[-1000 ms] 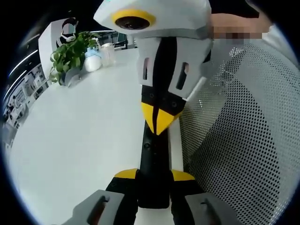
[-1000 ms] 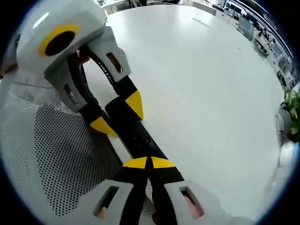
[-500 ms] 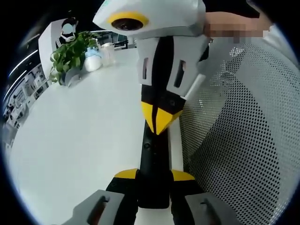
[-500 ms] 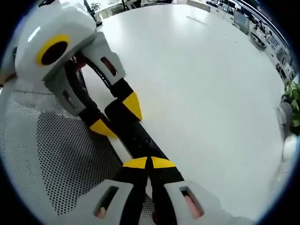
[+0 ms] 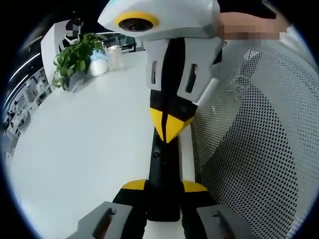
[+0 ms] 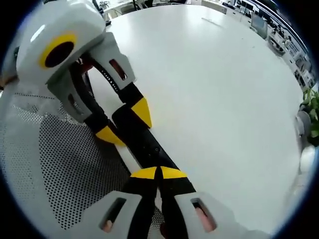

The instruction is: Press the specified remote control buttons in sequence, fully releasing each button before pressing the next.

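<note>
A long black remote (image 5: 162,167) lies on the white table (image 5: 84,149), close to its edge. My left gripper (image 5: 163,185) is shut on the remote's near end, one yellow tip on each side. My right gripper (image 5: 169,127) comes down from above with its yellow tips closed together, their point resting on the remote's upper face. In the right gripper view, my right gripper (image 6: 159,173) is shut with its tips on the remote (image 6: 147,144). Further along, my left gripper (image 6: 125,123) clamps the remote's sides.
A white mesh chair (image 5: 254,149) stands right beside the table edge, also seen as the mesh chair (image 6: 60,164) in the right gripper view. A potted plant (image 5: 75,59) and small containers (image 5: 107,59) stand at the table's far end. The table (image 6: 214,89) is wide.
</note>
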Demonstrator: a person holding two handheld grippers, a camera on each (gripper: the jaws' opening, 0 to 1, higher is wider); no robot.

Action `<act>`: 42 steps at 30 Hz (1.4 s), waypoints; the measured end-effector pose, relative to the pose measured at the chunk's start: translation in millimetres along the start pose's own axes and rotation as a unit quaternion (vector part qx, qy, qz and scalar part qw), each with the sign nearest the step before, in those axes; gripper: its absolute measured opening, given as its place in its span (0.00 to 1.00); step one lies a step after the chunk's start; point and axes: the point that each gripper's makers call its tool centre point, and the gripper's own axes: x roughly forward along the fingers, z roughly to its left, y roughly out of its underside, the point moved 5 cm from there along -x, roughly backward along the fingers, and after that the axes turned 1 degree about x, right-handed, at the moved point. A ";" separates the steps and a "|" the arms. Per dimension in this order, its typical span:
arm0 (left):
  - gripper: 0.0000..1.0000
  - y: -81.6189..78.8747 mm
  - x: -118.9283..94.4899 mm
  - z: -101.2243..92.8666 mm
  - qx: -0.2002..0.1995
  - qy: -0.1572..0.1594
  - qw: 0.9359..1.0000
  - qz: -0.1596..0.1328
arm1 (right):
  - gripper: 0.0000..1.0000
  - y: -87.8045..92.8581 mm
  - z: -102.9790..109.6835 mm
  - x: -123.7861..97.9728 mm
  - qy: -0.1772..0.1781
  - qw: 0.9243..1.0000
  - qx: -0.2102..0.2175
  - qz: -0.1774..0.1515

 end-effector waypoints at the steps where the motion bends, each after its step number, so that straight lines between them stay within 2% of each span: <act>1: 0.25 -0.4 0.2 -0.3 0.001 0.001 1.000 0.000 | 0.00 -0.2 0.2 -0.3 -0.001 1.000 0.000 0.000; 9: 0.24 -1.9 1.9 -2.3 0.005 0.003 1.000 0.000 | 0.00 -7.4 -0.4 -3.6 0.008 1.000 -0.011 -0.025; 17: 0.24 -4.3 4.0 -5.0 0.010 0.007 1.000 -0.002 | 0.00 -11.0 1.8 -1.2 0.008 0.999 -0.024 -0.031; 26: 0.25 -5.7 4.4 -5.9 0.014 0.009 1.000 -0.003 | 0.00 -15.8 2.5 1.8 0.009 0.999 -0.036 -0.036; 33: 0.25 -5.9 4.6 -5.6 0.014 0.010 1.000 -0.003 | 0.00 -14.4 4.1 6.7 0.016 0.998 -0.052 -0.026; 42: 0.25 -5.8 4.8 -5.4 0.015 0.011 1.000 -0.002 | 0.00 -13.6 2.4 6.7 0.017 0.999 -0.038 -0.029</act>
